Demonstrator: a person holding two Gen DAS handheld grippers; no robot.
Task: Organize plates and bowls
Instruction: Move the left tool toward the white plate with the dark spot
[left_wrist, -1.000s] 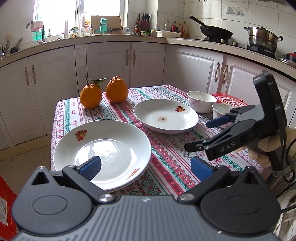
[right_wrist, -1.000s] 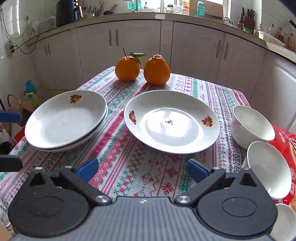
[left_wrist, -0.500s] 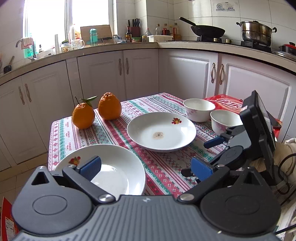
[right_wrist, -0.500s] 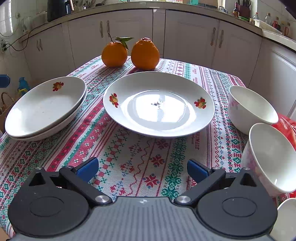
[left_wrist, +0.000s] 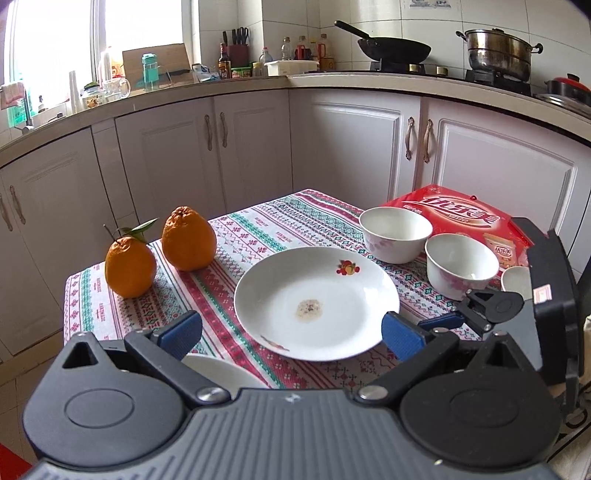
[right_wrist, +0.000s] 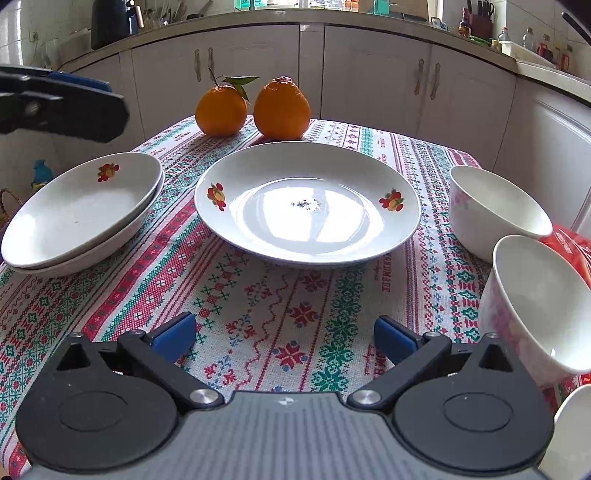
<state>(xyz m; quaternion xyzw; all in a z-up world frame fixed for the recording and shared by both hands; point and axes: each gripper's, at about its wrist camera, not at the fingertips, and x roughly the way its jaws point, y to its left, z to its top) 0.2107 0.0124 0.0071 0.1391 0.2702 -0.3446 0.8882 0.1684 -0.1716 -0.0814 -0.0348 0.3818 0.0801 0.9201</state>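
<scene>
Here the right gripper (right_wrist: 284, 334) sits low over the patterned tablecloth (right_wrist: 258, 306), blue pads spread wide with nothing between them. Straight ahead lies the single plate (right_wrist: 306, 203), flat and face up; being round, it has no long axis. To its left two stacked plates (right_wrist: 81, 210) rest, rims slightly offset. Two bowls (right_wrist: 491, 206) stand upright on the right. The left gripper (left_wrist: 291, 334) hangs higher, likewise spread and empty. Two oranges (right_wrist: 251, 107) sit beyond.
</scene>
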